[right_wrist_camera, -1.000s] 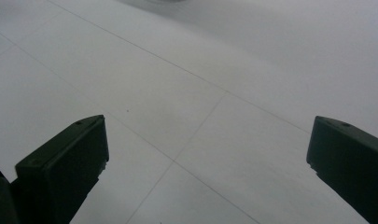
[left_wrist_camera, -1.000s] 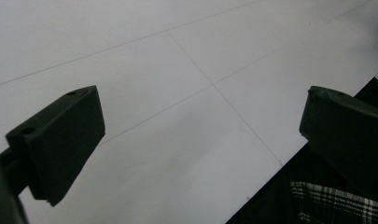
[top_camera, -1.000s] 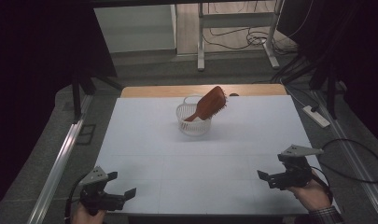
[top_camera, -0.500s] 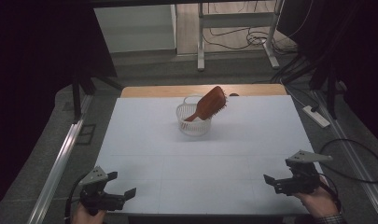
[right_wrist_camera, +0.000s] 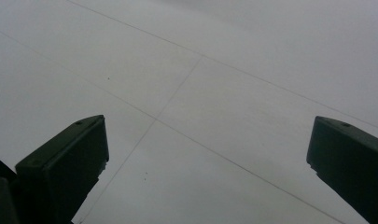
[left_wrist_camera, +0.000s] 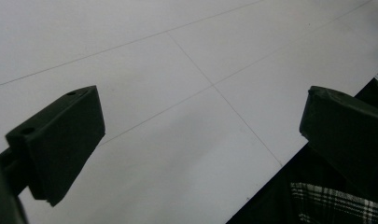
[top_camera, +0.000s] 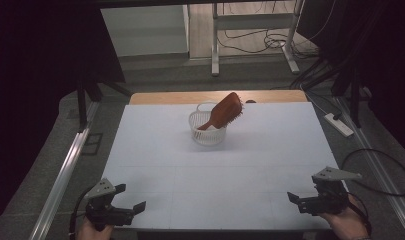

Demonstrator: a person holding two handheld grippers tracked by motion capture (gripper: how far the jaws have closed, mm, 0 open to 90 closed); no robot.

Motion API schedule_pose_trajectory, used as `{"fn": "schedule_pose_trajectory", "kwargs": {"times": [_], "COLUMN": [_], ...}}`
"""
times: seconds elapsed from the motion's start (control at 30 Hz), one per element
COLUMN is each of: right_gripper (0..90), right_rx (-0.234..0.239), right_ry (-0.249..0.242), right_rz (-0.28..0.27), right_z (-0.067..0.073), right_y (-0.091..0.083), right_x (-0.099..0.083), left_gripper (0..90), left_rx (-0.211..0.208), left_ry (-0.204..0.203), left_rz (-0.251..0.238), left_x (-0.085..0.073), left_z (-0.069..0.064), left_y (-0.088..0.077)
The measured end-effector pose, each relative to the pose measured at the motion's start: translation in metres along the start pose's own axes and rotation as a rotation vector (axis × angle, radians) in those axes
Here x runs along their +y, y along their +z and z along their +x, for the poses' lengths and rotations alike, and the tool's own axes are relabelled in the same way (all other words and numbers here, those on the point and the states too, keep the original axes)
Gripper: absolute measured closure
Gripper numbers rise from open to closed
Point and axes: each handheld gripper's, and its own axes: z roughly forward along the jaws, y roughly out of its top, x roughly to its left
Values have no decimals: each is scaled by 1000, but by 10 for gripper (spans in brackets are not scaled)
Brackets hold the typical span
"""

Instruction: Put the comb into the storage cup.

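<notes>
While the brown hairbrush leans handle-down in the white basket, well beyond both hands toward the far edge of the surface, neither tool is at work: the left tool and the right tool hover well short of the basket, each with jaws apart and empty. Judging from this, the placing looks done; any next move would call for a long reach to the basket. Its contents under the brush are hard to make out
</notes>
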Motion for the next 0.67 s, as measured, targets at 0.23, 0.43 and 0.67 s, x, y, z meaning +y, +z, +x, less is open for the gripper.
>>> {"fn": "schedule_pose_trajectory", "kwargs": {"times": [0.23,0.43,0.67], "right_gripper": [0,0,0], "right_rx": [-11,-19,-24], "right_ry": [3,8,7], "right_rz": [10,20,31], "right_z": [-1,-2,-2], "right_y": [-3,-6,-7], "right_x": [-5,-8,-9], "left_gripper": [5,5,5], "left_rx": [1,3,1], "left_ry": [1,0,0], "left_rz": [0,1,-1], "left_x": [0,0,1], "left_z": [0,0,0], "left_y": [0,0,0]}}
